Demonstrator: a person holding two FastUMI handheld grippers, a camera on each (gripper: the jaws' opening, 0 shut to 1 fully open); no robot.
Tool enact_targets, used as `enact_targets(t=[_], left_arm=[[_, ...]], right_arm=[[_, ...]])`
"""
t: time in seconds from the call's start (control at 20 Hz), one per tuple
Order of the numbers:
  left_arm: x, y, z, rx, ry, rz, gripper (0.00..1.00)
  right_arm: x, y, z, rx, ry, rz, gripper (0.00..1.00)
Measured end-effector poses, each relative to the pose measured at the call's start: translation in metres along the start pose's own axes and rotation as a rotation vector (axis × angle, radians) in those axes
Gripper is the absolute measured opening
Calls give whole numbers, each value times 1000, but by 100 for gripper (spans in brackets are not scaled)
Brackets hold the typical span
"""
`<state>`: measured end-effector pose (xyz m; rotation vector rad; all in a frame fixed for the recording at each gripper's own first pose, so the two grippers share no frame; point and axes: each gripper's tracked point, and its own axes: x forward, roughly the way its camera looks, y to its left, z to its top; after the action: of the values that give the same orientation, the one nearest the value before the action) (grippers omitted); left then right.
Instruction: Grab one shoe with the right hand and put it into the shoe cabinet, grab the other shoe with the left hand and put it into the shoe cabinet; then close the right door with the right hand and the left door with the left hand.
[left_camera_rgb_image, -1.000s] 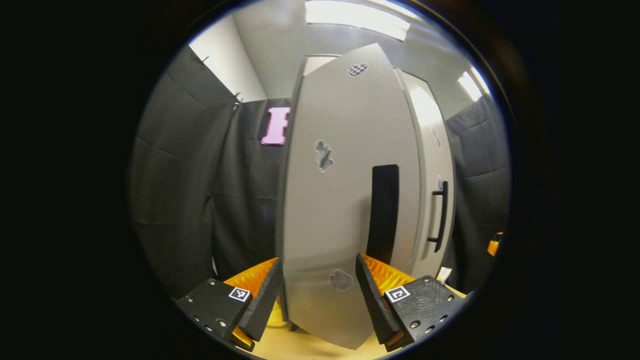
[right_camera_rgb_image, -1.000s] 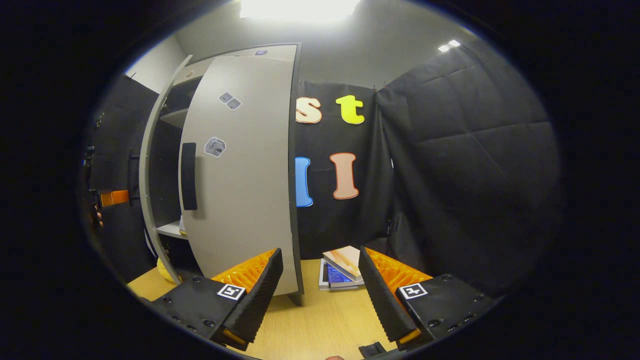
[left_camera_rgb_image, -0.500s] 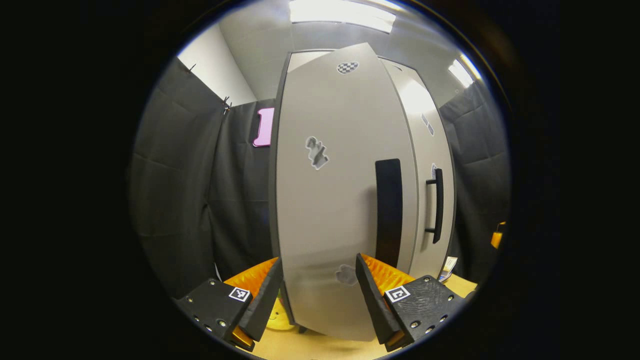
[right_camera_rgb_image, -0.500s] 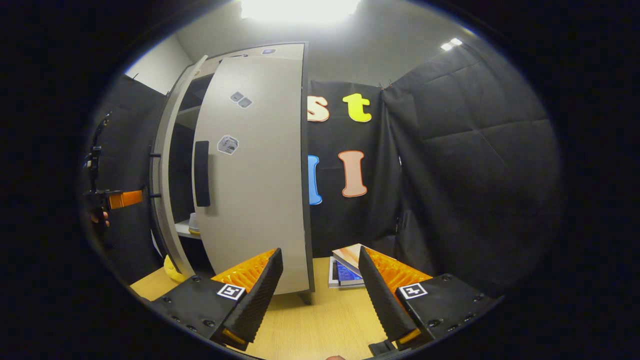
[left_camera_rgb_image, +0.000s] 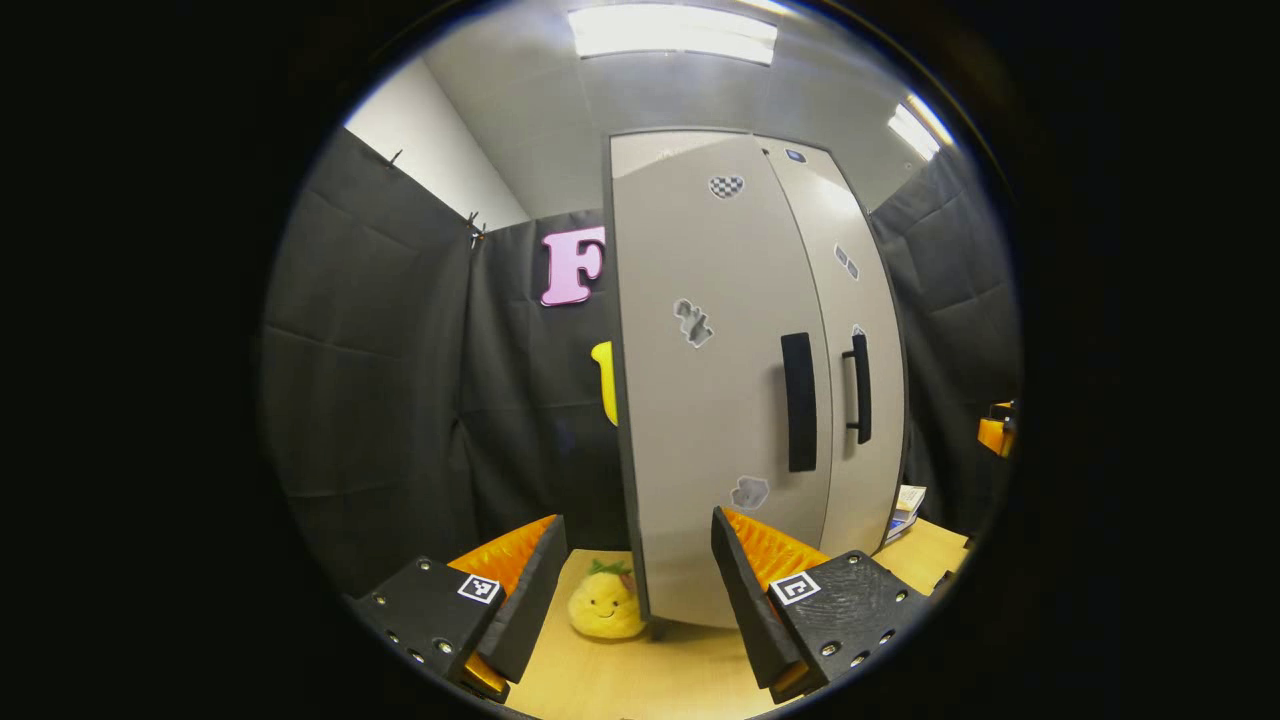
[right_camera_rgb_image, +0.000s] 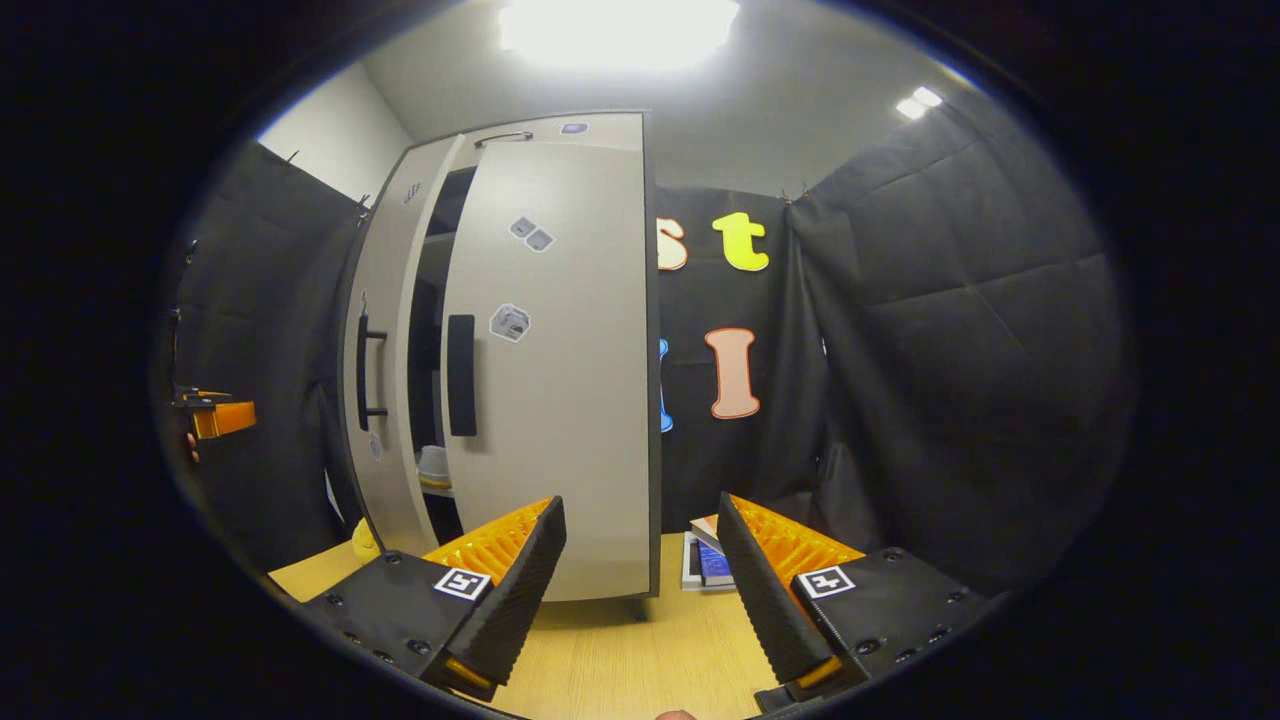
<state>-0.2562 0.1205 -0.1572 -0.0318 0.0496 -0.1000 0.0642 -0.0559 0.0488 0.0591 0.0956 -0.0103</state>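
Observation:
The grey shoe cabinet (left_camera_rgb_image: 745, 330) stands on the wooden table. In the left gripper view its left door (left_camera_rgb_image: 700, 400) and right door (left_camera_rgb_image: 860, 300) look almost closed, their black handles (left_camera_rgb_image: 798, 402) side by side. My left gripper (left_camera_rgb_image: 635, 590) is open and holds nothing, a little back from the left door's lower corner. In the right gripper view a narrow dark gap remains between the left door (right_camera_rgb_image: 385, 330) and the right door (right_camera_rgb_image: 560, 370), and a pale shoe (right_camera_rgb_image: 433, 465) sits on a shelf inside. My right gripper (right_camera_rgb_image: 640, 590) is open and apart from the door.
A yellow plush toy (left_camera_rgb_image: 605, 605) lies on the table by the cabinet's left foot. Books (right_camera_rgb_image: 708, 555) are stacked right of the cabinet. Black cloth walls close in on both sides. The other gripper (right_camera_rgb_image: 215, 415), held by a hand, shows far left in the right gripper view.
The left door has swung in towards the cabinet and the gap has narrowed to a slit. Both grippers have drawn back, so the cabinet looks farther off.

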Motion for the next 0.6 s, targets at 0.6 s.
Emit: enact_targets(t=[0.6], left_arm=[[-76, 31, -41, -26, 32, 47, 81]], right_arm=[[-35, 3, 13, -48, -96, 11, 95]])
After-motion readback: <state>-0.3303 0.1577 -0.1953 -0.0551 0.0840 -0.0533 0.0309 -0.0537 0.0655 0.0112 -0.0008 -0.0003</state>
